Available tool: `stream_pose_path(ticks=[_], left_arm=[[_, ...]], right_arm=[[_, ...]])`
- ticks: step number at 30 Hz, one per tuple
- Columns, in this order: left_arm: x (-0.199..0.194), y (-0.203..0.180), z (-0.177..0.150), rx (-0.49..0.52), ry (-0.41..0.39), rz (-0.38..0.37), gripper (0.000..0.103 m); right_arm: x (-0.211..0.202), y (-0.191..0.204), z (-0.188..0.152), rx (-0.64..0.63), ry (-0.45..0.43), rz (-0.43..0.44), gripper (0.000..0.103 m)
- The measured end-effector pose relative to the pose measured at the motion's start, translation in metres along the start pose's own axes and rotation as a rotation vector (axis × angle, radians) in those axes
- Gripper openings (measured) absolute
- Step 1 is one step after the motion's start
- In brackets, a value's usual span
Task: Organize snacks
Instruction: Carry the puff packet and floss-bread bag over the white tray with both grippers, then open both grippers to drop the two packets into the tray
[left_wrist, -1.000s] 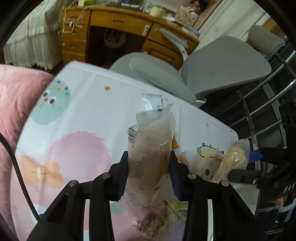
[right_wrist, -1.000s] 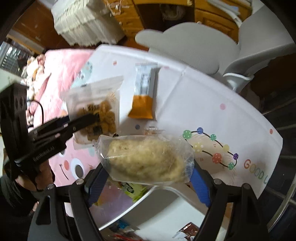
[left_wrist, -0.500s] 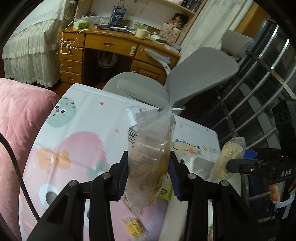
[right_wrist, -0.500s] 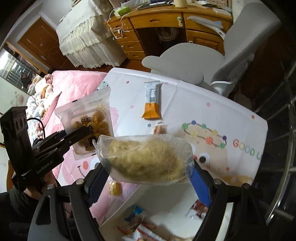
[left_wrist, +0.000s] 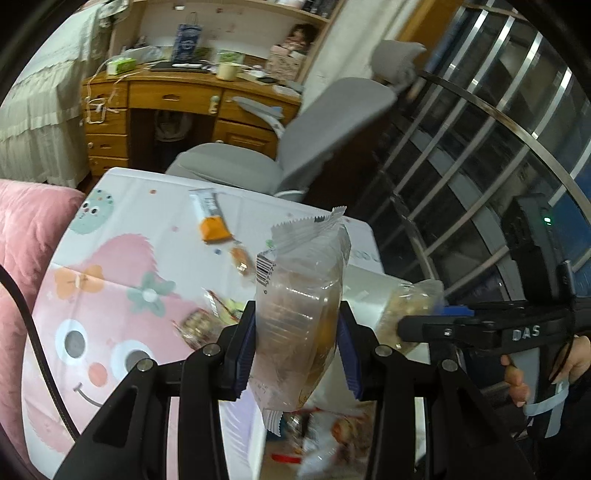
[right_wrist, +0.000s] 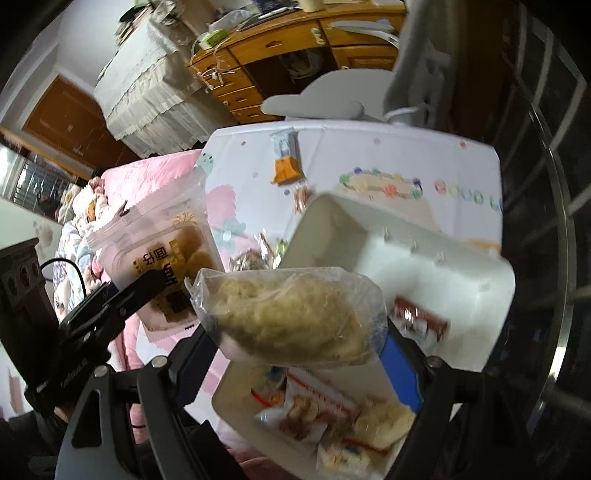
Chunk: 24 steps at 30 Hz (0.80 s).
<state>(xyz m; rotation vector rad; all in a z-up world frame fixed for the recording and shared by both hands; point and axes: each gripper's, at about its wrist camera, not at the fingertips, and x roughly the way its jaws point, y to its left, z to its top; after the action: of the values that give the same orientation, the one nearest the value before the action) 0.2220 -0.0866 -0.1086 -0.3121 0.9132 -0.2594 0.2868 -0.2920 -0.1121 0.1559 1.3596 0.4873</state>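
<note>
- over the white bin, left tongs clamped a cookie pack; right tongs clamped a floss bun.
- several snacks lay binned; an orange bar and others waited on the tabletop.

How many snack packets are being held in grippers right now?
2: a clear packet of brown biscuits in the left gripper, and a bag of pale floss bread in the right gripper.
</note>
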Motion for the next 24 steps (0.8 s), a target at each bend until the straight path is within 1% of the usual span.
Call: stream_pose_path(ticks=[3,7,11,13,14,16,17,20,24], left_arm=[[-0.004,-0.02,-0.013,0.031,0.019,-0.024,0.039],[-0.007,-0.045,-0.028,0.079,0.04,-0.054,0.039],[-0.003,-0.065,-0.04,0.118,0.07,-0.066,0.04],[-0.002,-0.069,-0.043,0.113,0.087,-0.094,0.041],[-0.004,-0.071,-0.044,0.11,0.084,-0.103,0.041],[-0.008,-0.075,-0.045,0.11,0.072,-0.11,0.047],[-0.009,-0.076,-0.046,0.111,0.072,-0.108,0.052],[-0.014,-0.077,-0.047,0.102,0.075,-0.088,0.062],[-0.018,-0.07,-0.05,0.062,0.092,-0.078,0.067]], right_arm=[[-0.004,-0.01,-0.02,0.045,0.0,-0.005,0.083],[-0.008,-0.026,-0.047,0.124,0.013,0.016,0.083],[-0.007,-0.039,-0.073,0.171,0.028,0.01,0.083],[-0.004,-0.046,-0.086,0.202,0.041,-0.001,0.083],[-0.002,-0.051,-0.093,0.218,0.047,0.001,0.083],[0.0,-0.058,-0.105,0.252,0.058,0.008,0.083],[0.0,-0.06,-0.108,0.259,0.061,0.009,0.084],[-0.002,-0.062,-0.119,0.258,0.064,0.01,0.084],[-0.006,-0.06,-0.127,0.25,0.053,0.017,0.084]])
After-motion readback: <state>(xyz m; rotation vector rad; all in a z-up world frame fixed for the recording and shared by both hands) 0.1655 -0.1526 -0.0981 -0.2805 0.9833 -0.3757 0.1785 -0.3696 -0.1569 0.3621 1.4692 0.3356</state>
